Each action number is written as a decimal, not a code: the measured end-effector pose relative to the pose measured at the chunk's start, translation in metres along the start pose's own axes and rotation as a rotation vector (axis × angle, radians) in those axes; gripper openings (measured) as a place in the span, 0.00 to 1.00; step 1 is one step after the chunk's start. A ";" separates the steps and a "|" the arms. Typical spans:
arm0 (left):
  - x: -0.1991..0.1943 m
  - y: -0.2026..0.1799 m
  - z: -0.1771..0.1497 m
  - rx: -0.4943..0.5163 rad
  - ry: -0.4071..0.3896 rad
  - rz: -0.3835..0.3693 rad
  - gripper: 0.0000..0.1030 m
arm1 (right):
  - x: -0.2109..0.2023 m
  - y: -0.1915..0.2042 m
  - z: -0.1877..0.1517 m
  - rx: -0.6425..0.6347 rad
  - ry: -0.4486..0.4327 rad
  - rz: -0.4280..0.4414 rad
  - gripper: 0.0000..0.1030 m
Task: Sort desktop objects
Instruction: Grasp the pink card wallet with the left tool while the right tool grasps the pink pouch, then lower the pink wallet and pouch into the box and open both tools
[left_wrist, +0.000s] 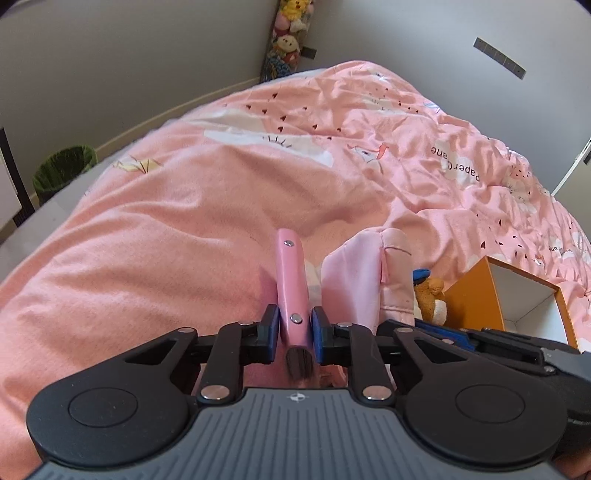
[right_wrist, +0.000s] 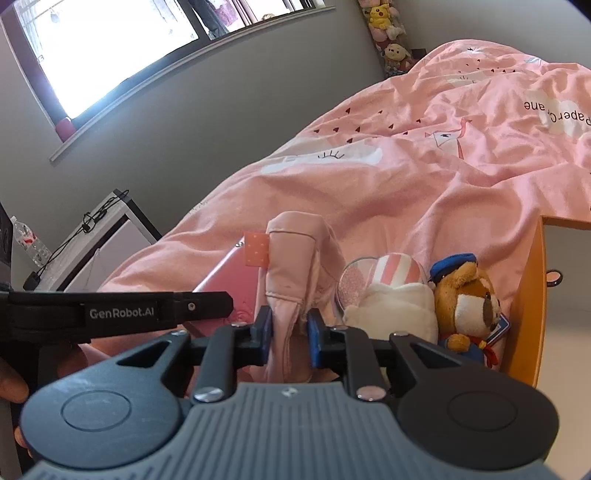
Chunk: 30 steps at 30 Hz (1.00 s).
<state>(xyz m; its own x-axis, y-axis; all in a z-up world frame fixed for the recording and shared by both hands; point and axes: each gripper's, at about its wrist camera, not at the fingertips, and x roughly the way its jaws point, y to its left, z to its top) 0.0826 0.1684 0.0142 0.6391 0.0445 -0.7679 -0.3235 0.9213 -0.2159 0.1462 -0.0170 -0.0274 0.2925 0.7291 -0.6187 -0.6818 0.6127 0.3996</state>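
a bed under a pink quilt (left_wrist: 184, 229) printed with paper cranes fills most of the room ahead, running far toward the grey wall. on its near right part an orange box (left_wrist: 469, 291) with a white inside lies open. just left of the box a brown plush bear (right_wrist: 469, 306) in a blue cap leans against a white plush (right_wrist: 395, 306) with a pink-striped top. left of those stands a pale pink fabric pouch (right_wrist: 291, 266), and the right hand-held gripper (right_wrist: 290, 334) has its blue pads pinched narrow on the pouch's near edge. further left, the left hand-held gripper (left_wrist: 295, 328) is closed narrow on a glossy pink strap (left_wrist: 290, 280) with two metal rivets, which stands upright between its pads. a green bin (left_wrist: 62, 173) sits on the floor at the far left.
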 end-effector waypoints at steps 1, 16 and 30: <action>-0.005 -0.002 0.000 0.005 -0.011 -0.001 0.19 | -0.005 0.002 0.001 0.002 -0.009 0.002 0.20; -0.075 -0.065 -0.009 0.048 -0.135 -0.252 0.18 | -0.135 -0.027 -0.010 0.175 -0.179 0.053 0.20; -0.033 -0.165 -0.078 0.245 0.053 -0.407 0.18 | -0.206 -0.113 -0.089 0.404 -0.049 -0.203 0.20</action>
<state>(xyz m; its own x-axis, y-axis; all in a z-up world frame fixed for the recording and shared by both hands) 0.0605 -0.0151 0.0276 0.6413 -0.3526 -0.6814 0.1238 0.9241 -0.3617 0.1034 -0.2637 -0.0046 0.4316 0.5892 -0.6830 -0.2941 0.8077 0.5110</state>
